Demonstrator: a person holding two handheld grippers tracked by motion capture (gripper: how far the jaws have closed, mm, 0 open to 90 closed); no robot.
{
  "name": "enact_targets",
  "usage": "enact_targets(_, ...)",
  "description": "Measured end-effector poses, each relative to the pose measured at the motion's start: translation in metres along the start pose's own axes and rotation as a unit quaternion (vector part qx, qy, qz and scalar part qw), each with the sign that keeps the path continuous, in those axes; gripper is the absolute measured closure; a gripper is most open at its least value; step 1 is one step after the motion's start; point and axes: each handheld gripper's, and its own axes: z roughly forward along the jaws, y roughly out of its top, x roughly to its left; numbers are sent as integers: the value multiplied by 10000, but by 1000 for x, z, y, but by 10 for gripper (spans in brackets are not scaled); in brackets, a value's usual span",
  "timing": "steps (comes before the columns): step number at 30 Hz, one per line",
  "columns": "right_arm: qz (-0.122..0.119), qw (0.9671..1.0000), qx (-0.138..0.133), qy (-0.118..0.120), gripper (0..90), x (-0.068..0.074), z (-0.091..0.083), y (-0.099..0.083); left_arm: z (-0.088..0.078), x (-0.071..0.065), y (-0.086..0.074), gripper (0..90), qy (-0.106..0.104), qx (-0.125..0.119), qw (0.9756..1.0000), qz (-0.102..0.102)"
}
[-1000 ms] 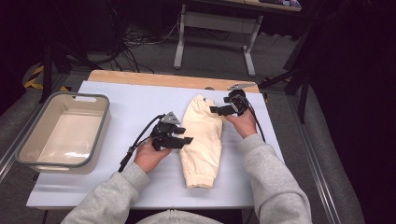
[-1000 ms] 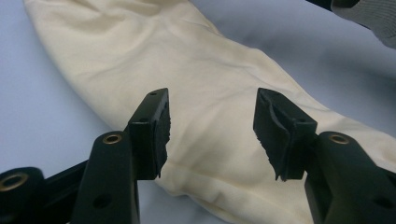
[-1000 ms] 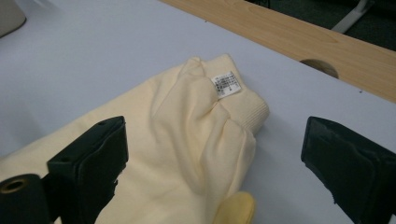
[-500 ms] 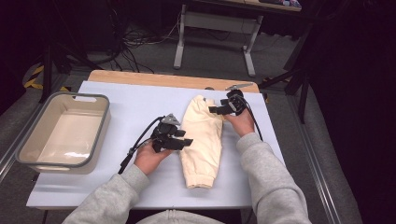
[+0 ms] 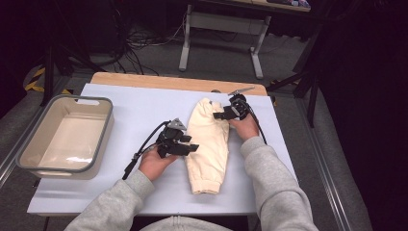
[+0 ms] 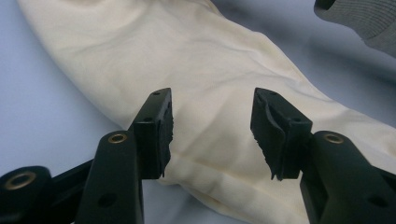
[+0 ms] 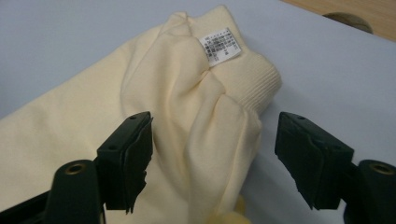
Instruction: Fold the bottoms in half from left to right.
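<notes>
The left gripper [image 6: 212,135] hovers with its fingers [image 6: 156,133] parted over the near edge of a cream sweatshirt [image 5: 208,139], no cloth pinched between them. The right gripper [image 7: 212,158], fingers also released though they have just been closing, straddles a raised fold beside the ribbed collar [image 7: 254,77], where a small white label [image 7: 220,46] shows; its print is too small to read. The sweatshirt lies folded into a long, narrow shape on the white table [image 5: 125,110], ribbed hem [image 5: 204,186] nearest the person. A grey tub [image 5: 29,159] sits well apart at the left. The person's grey sleeves [image 5: 276,185] are cut off below.
</notes>
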Motion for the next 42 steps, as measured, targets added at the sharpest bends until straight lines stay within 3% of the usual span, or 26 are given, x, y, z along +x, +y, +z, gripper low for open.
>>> enact_targets(15,-186,9989,399,-179,358,8,17,2,1,-1,-1,490,41,26,10000,45)
enact_targets(19,-119,9986,480,-210,404,7,20,0,1,-1,-1,489,37,11,10000,42)
enact_targets(25,-29,9985,496,-210,508,7,19,0,2,-1,-1,490,30,29,10000,40)
enact_targets(29,7,9986,533,18,680,8,19,0,2,-1,-1,492,29,5,10000,31)
enact_targets(31,-89,9985,535,55,714,9,19,1,2,-1,-1,492,30,29,10000,42)
enact_targets(37,-259,9982,533,24,762,12,16,4,0,1,-1,496,66,-7,10000,0)
enact_targets(39,-235,9987,457,60,770,12,13,5,0,2,-1,505,194,28,9998,8)
enact_targets(42,-370,9990,245,96,776,16,5,9,1,6,-1,561,216,4,9997,-103)
